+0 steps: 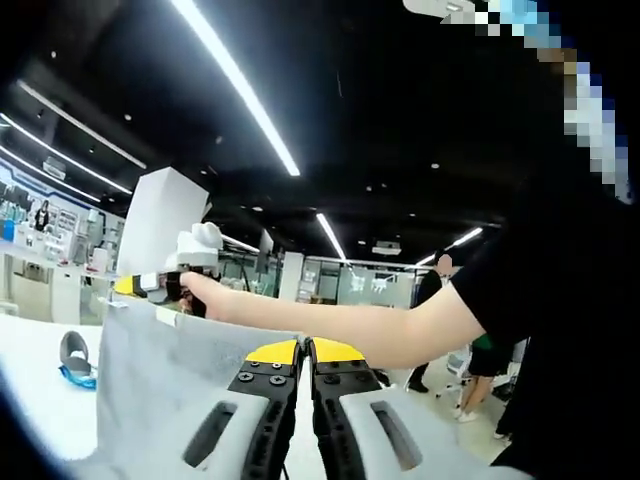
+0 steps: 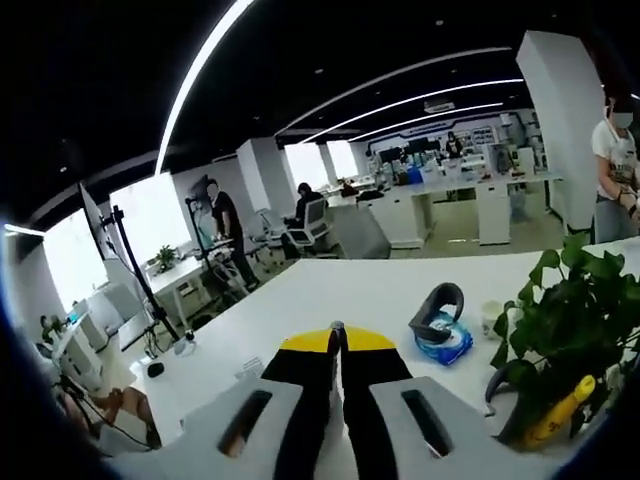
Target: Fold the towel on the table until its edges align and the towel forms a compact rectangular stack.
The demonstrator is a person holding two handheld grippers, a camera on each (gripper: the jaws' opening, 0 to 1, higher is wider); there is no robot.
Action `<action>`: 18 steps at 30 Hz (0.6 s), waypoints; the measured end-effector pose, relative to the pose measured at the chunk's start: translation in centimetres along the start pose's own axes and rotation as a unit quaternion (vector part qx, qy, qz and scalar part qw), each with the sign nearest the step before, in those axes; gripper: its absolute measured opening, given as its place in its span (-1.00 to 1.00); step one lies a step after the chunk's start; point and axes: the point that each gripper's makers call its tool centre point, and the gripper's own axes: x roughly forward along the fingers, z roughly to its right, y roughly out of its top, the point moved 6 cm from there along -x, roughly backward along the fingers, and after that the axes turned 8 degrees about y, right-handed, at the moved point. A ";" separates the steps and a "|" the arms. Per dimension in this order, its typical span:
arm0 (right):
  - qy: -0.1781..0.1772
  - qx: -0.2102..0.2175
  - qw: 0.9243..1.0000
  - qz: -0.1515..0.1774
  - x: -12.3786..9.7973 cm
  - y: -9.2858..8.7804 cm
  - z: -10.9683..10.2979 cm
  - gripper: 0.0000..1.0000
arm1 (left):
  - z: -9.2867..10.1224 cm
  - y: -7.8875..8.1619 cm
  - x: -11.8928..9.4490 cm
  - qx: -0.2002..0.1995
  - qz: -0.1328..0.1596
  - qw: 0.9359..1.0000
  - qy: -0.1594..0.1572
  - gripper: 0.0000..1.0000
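The towel [image 1: 170, 385] is pale grey cloth held up off the white table [image 1: 35, 385], its top edge stretched between the two grippers. My left gripper [image 1: 304, 347], with yellow-tipped black jaws, is shut on that edge near the middle of the left gripper view. My right gripper [image 1: 130, 288] is held by a person's hand [image 1: 200, 292] at the far left and pinches the towel's other upper corner. In the right gripper view, my right gripper [image 2: 338, 338] has its jaws pressed together with a sliver of cloth at the tips, above the white table [image 2: 350, 285].
A blue and grey goggle-like object [image 2: 440, 325] [image 1: 75, 362] lies on the table. A leafy plant [image 2: 570, 310], a yellow item [image 2: 555, 415] and a small white cup [image 2: 492, 318] stand at the right. The person's arm [image 1: 370, 328] spans the left gripper view. People and desks stand beyond.
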 end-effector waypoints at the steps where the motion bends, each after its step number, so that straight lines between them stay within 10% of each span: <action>1: 0.000 0.000 1.000 0.000 0.1 0.0 -0.1 -1.00 | -0.2 0.1 -0.3 -0.001 0.003 1.000 0.005 -0.94; 18: 0.009 0.017 1.000 -0.007 2.8 -0.5 0.2 -1.00 | -4.8 1.8 -7.1 0.033 0.020 0.991 0.128 -0.93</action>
